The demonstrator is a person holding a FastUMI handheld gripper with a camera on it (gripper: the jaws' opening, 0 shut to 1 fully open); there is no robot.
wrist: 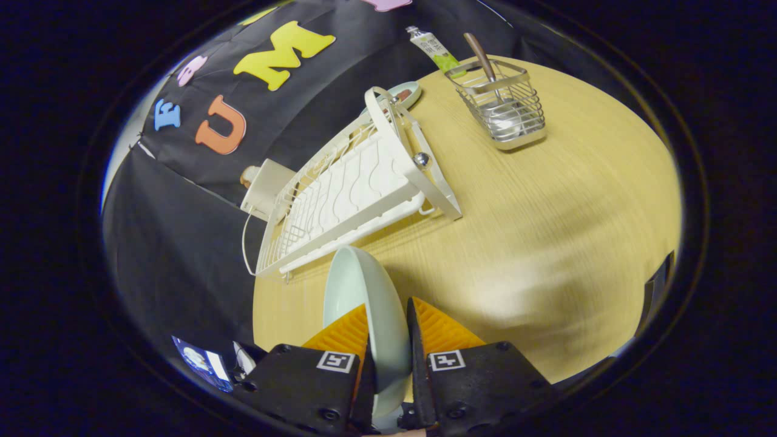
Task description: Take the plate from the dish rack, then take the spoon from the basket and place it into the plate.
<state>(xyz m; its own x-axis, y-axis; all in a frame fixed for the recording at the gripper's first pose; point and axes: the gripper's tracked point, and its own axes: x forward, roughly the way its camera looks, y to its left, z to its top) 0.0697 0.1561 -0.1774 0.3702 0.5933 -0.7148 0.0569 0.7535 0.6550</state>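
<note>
Over on the left, the white dish rack (346, 194) stands on the wooden table (546, 243), and it looks empty of plates on this near side. Just off its near corner, the pale plate (364, 303) is up on edge, clamped between the two fingers of the gripper (388, 331), one finger on each face of the rim. It hangs clear of the rack, above bare table.

So the job now, I'd say, is a clean set-down: tip the plate flat, hollow side up, lower it until the base meets the wood, and only then ease the grip. The open stretch to the right of the rack looks a sensible spot, handy for what follows.

Further right, beyond the fingers, the wire basket (501, 106) holds the spoon (495, 91) upright, handle poking out. Keep the plate away from that basket.
</note>
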